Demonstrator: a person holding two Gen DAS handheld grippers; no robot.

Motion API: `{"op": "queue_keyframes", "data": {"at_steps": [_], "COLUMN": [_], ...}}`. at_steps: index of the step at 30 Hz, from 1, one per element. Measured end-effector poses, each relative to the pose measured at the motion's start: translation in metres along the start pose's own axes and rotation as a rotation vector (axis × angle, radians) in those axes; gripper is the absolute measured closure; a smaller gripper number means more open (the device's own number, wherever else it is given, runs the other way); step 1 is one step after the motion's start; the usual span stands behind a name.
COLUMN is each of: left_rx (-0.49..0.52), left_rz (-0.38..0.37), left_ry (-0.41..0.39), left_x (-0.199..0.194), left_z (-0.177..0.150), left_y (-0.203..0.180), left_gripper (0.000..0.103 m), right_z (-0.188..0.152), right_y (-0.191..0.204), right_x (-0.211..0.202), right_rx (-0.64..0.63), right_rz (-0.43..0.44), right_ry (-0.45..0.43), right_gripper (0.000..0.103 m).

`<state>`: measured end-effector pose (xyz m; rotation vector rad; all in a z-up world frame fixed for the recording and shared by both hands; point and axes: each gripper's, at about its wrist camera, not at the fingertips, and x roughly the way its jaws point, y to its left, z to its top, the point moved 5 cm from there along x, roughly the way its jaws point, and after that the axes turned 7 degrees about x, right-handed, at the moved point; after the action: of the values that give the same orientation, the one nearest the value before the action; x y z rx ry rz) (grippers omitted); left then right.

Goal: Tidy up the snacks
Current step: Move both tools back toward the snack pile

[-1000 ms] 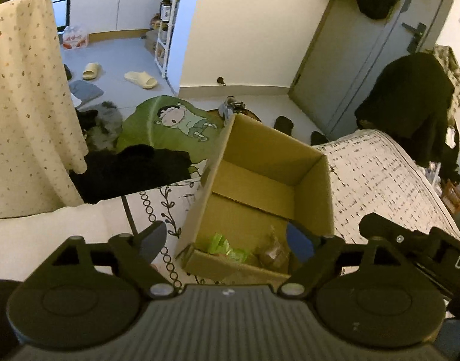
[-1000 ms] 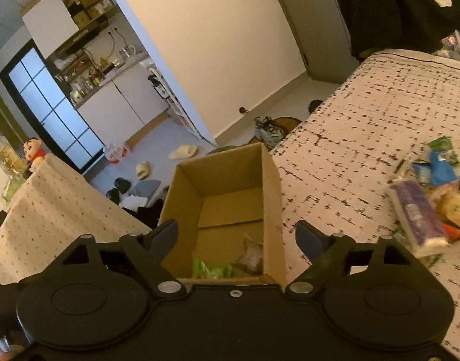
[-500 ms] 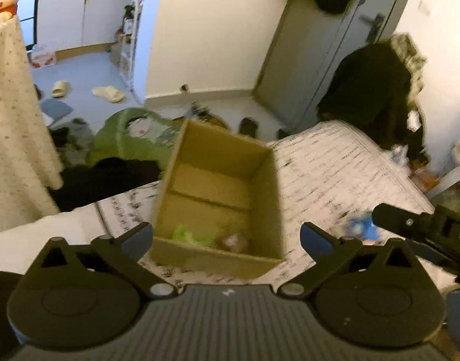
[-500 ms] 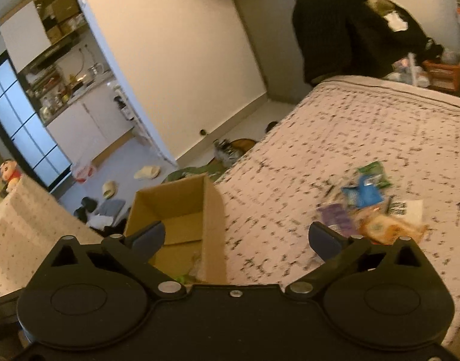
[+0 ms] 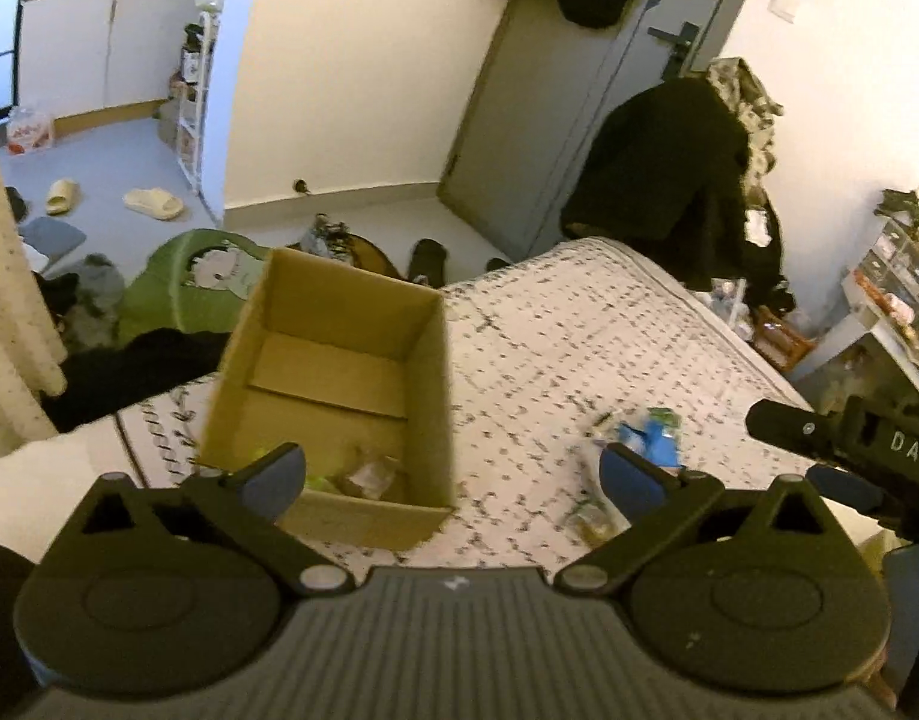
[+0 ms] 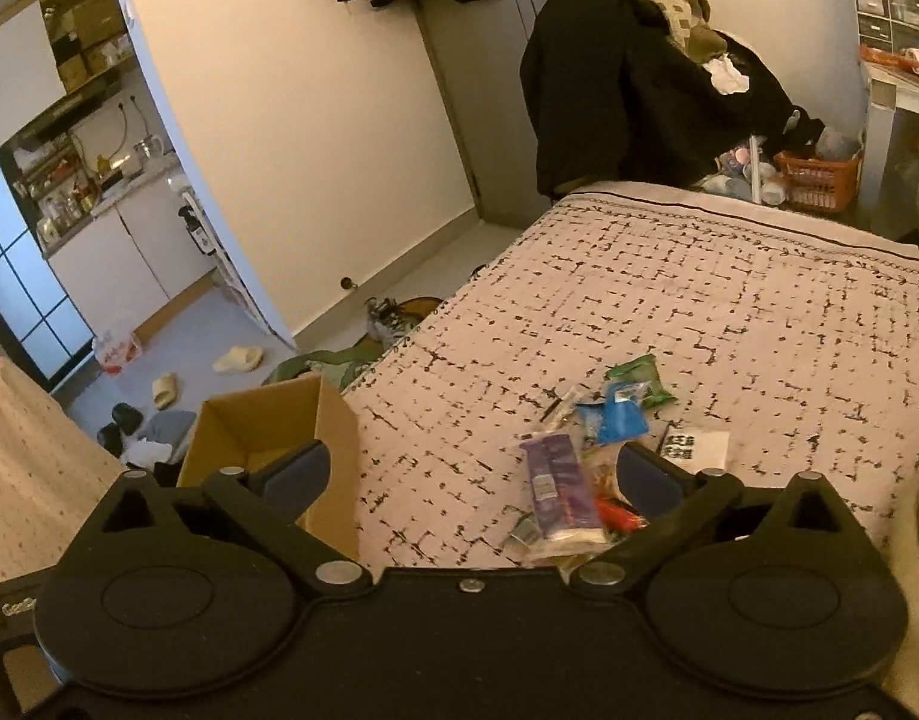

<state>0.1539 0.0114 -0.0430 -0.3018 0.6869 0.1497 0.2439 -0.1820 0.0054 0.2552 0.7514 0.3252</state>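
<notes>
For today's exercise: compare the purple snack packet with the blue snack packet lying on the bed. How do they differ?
1. Colour: the purple snack packet is purple with a pale near end; the blue snack packet is bright blue.
2. Shape: the purple one is long and narrow, the blue one shorter and squarer.
3. Position: the purple one lies nearer the right gripper.
Both lie flat on the bed, outside the cardboard box.

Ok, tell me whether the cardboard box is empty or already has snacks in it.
Not empty. The cardboard box stands open-topped on the bed, with a green packet and a clear wrapped snack at its near end; the rest of its floor is bare.
</notes>
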Motion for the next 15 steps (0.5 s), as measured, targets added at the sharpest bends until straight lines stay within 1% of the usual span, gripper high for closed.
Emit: {"op": "queue_keyframes", "data": {"at_steps": [5, 7, 12, 15], "left_rx": [0.029, 0.027, 0.011, 0.003], "left_rz": [0.009, 0.031, 0.029, 0.042], "left_ry": [0.001, 0.005, 0.019, 0.038], "left_x": [0.004, 0.007, 0.014, 0.022], "left_z": [-0.002, -0.001, 0.001, 0.001], "left_y": [-0.016, -0.02, -0.031, -0.037], "left_gripper": [0.0, 0.0, 0.0, 0.0], "right_z": [0.001, 0.001, 0.001, 0.003], "right_y": [-0.014, -0.022, -0.041, -0.051], "right_x": [-0.005, -0.006, -0.007, -0.007], "right_rx": [0.02, 0.033, 0.081, 0.103], "right_rz": [0.019, 0.007, -0.002, -0.017], "right_ry": [0.016, 0.023, 0.033, 0.03], "right_gripper": [0.0, 0.0, 0.0, 0.0]}}
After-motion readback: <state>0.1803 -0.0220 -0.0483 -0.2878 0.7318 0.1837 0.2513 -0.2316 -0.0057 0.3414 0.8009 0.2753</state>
